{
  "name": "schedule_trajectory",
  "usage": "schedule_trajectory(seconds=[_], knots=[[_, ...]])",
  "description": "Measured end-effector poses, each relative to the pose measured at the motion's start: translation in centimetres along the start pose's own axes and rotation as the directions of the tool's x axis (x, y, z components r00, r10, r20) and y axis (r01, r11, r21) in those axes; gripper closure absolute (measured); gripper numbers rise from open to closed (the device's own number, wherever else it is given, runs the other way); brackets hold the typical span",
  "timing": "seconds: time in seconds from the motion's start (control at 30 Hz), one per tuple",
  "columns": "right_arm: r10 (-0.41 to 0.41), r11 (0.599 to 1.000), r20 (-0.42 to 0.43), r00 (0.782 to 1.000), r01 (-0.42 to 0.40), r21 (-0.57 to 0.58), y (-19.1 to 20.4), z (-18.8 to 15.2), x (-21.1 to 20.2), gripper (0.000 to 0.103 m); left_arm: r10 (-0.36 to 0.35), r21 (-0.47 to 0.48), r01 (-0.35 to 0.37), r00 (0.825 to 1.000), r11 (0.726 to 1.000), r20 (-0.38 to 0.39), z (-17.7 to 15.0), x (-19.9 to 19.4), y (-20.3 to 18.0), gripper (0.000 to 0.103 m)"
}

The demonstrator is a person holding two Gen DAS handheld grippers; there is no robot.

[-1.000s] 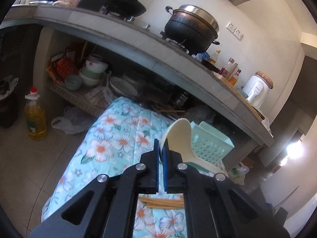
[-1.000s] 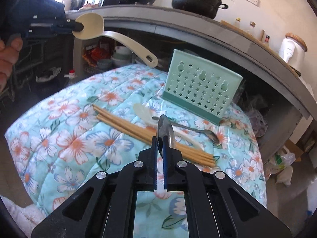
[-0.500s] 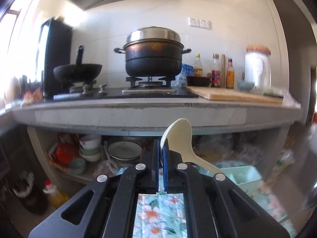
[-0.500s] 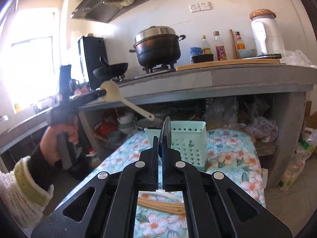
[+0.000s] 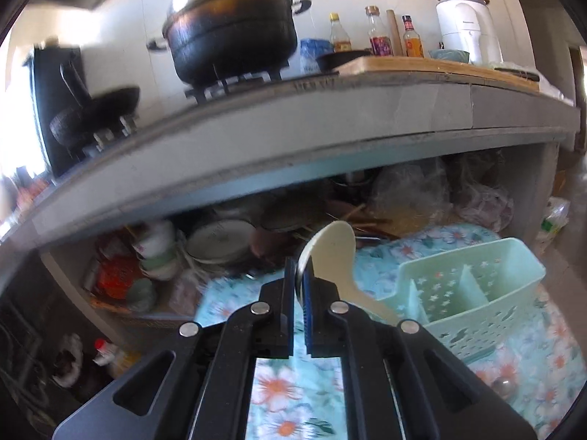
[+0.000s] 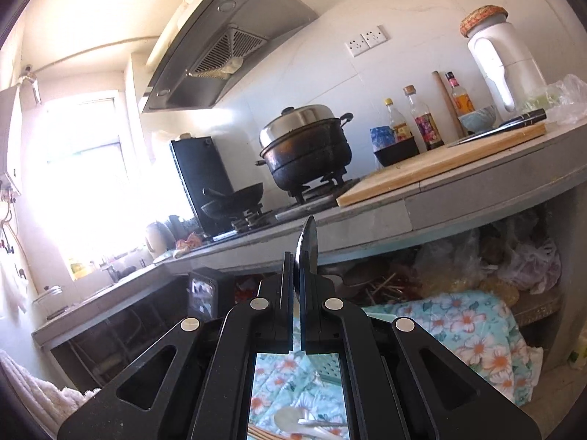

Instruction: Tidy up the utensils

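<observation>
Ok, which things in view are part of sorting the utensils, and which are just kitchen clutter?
Job:
left gripper clamping the cream rice paddle
right gripper clamping the metal spoon
green caddy
white spoon and chopsticks on the quilt

Clutter:
steamer pot
wok
sauce bottles
cutting board

Both wrist views near, facing stove counter [image 5: 330,124] — shared.

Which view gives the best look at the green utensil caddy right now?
The left wrist view: the green caddy sits open-topped on the floral cloth, dividers visible, right of the left claw. The right wrist view shows only a perforated sliver below the right claw.
</observation>
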State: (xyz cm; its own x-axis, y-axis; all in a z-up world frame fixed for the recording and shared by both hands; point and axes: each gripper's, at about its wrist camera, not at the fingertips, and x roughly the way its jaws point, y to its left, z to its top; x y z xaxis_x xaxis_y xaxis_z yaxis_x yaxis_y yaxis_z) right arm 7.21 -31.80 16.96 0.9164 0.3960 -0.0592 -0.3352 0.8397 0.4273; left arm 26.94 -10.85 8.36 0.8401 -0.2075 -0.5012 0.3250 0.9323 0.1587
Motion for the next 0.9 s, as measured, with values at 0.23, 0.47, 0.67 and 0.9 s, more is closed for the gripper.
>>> schedule_trajectory(seconds=[0.23, 0.47, 0.67, 0.9], knots=[[0.043, 0.998, -0.015, 0.999, -0.042, 0.054, -2.2, 2.1, 5.3, 0.102, -0.150, -0.126, 0.153, 0.988, 0.980, 0.038, -1.3, 0.0, 1.4, 0.061], [-0.013, 0.998, -0.108, 0.994, 0.020, 0.067, -4.6, -0.8, 9.9, 0.102, -0.206, -0.219, 0.220, 0.975, 0.951, 0.082, -3.0, -3.3, 3.2, 0.056], [-0.053, 0.987, -0.240, 0.969, 0.087, 0.132, -8.1, -5.3, 12.4, 0.102, -0.240, -0.263, 0.247, 0.969, 0.932, 0.059, -5.6, -5.4, 3.9, 0.053], [-0.222, 0.970, -0.285, 0.932, 0.241, 0.032, -7.3, -7.8, 10.9, 0.098, -0.250, -0.283, 0.242, 0.968, 0.928, 0.009, -9.0, -6.9, 3.6, 0.047]])
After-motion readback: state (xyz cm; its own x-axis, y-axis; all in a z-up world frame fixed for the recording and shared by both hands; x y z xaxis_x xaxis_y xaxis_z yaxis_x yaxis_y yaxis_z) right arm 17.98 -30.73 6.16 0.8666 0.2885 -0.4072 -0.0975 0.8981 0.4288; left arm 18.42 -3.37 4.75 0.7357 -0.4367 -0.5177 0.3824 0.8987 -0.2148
